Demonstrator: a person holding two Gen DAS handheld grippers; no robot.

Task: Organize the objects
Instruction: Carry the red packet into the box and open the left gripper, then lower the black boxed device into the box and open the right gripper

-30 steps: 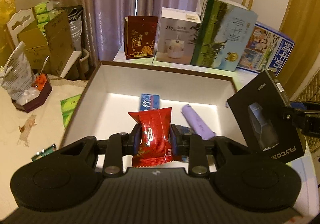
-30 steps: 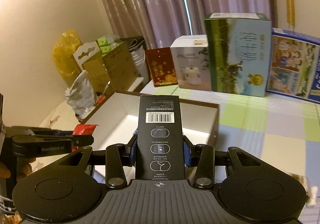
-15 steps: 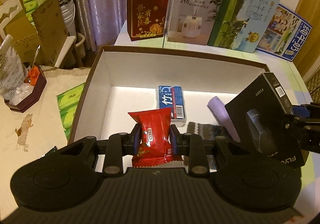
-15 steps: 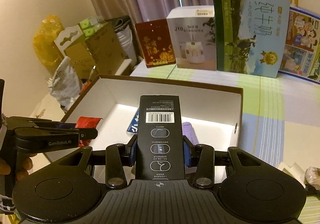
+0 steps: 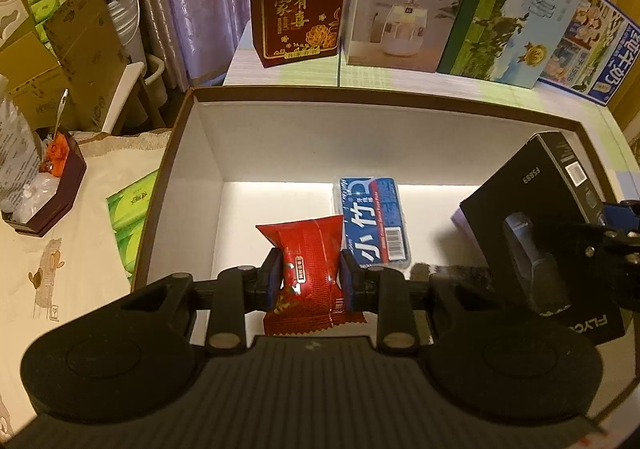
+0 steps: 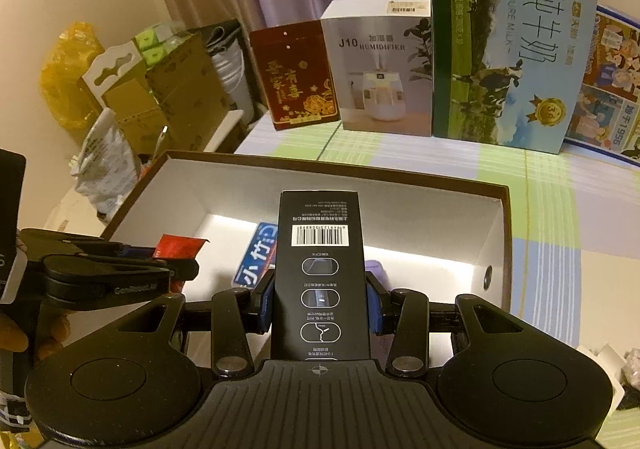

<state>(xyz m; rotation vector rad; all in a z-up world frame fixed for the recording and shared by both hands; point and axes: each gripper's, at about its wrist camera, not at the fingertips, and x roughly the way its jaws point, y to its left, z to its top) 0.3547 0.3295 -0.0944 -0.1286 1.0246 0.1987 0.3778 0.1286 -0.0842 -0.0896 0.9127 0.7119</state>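
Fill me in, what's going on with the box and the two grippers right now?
The left gripper is shut on a red snack packet, the right gripper on a black carton. Both hang over the open white-lined box, where a blue pack already lies. Neither held item is released yet.

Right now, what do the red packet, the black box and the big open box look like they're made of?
Red packet: glossy plastic or foil film, judging by its crinkles and crimped, serrated ends.
Black box: printed matte cardboard, with crisp folded edges and a barcode.
Big open box: seemingly stiff paperboard, brown outside, smooth white inside, with thin straight walls.
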